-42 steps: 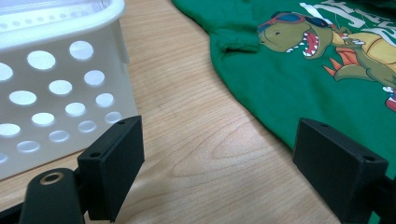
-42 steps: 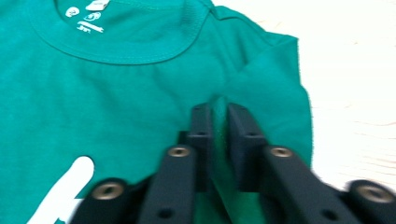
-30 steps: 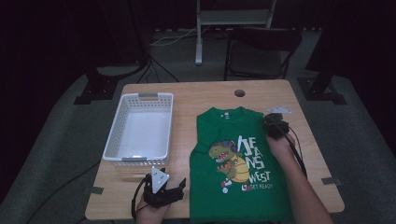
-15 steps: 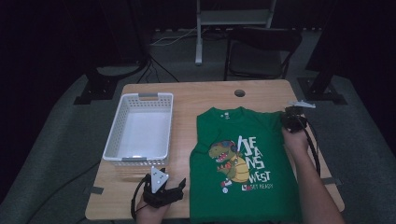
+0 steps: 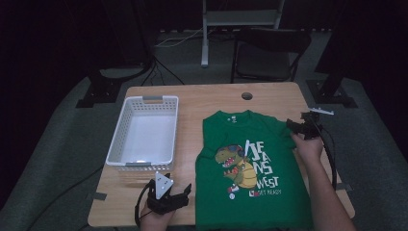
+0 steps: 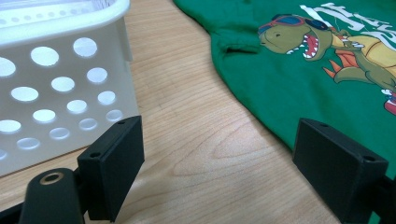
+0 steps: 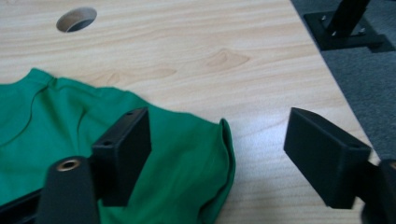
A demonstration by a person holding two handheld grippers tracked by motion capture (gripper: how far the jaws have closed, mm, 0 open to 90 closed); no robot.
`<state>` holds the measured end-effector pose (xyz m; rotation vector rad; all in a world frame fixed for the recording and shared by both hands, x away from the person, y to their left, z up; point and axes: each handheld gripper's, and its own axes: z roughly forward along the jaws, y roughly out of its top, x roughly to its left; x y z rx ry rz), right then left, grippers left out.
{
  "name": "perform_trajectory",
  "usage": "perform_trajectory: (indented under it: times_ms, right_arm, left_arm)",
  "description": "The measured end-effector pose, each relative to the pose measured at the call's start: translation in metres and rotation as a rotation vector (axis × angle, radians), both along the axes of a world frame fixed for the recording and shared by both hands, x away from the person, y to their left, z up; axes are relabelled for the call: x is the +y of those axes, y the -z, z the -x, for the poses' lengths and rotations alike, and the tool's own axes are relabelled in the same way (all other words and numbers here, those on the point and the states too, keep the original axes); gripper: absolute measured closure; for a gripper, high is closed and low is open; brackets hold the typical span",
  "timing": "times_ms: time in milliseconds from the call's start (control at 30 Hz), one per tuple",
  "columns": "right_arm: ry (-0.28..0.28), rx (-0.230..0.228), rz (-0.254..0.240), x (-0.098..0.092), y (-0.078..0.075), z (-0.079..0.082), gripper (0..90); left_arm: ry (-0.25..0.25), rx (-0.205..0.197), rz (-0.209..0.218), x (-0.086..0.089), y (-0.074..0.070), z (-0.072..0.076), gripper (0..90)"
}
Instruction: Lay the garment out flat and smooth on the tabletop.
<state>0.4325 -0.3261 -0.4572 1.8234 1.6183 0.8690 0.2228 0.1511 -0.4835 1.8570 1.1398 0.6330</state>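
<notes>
A green T-shirt (image 5: 250,168) with a dinosaur print lies flat, front up, on the right half of the wooden table (image 5: 202,98). My right gripper (image 5: 300,126) hovers open over the shirt's right sleeve (image 7: 196,158), whose hem lies between the jaws. My left gripper (image 5: 175,195) rests open near the table's front edge, between the white basket (image 5: 144,130) and the shirt's lower left side (image 6: 289,79), with bare wood between its jaws.
The white perforated plastic basket (image 6: 56,70) stands on the left half of the table. A round cable hole (image 7: 76,18) sits near the far edge. A dark chair (image 5: 269,53) stands behind the table. The table's right edge (image 7: 336,88) lies close to my right gripper.
My right gripper has moved from the shirt's right shoulder outward to the right sleeve edge. The left gripper has stayed in place.
</notes>
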Motion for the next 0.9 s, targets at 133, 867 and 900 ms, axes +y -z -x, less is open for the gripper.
perform_trajectory:
  times_ms: [133, 867, 900]
  right_arm:
    - [-0.013, -0.003, -0.031, -0.004, 0.003, 0.005, 19.8]
    - [-0.116, -0.156, -0.034, -0.008, -0.021, 0.053, 19.5]
    - [-0.124, -0.167, -0.03, -0.008, -0.023, 0.058, 19.4]
  left_arm:
    - [0.0, 0.002, 0.001, 0.0, 0.0, 0.0, 17.7]
    - [-0.009, 0.003, 0.003, 0.0, 0.0, -0.001, 17.7]
    - [-0.008, 0.005, 0.003, 0.0, 0.0, -0.001, 17.7]
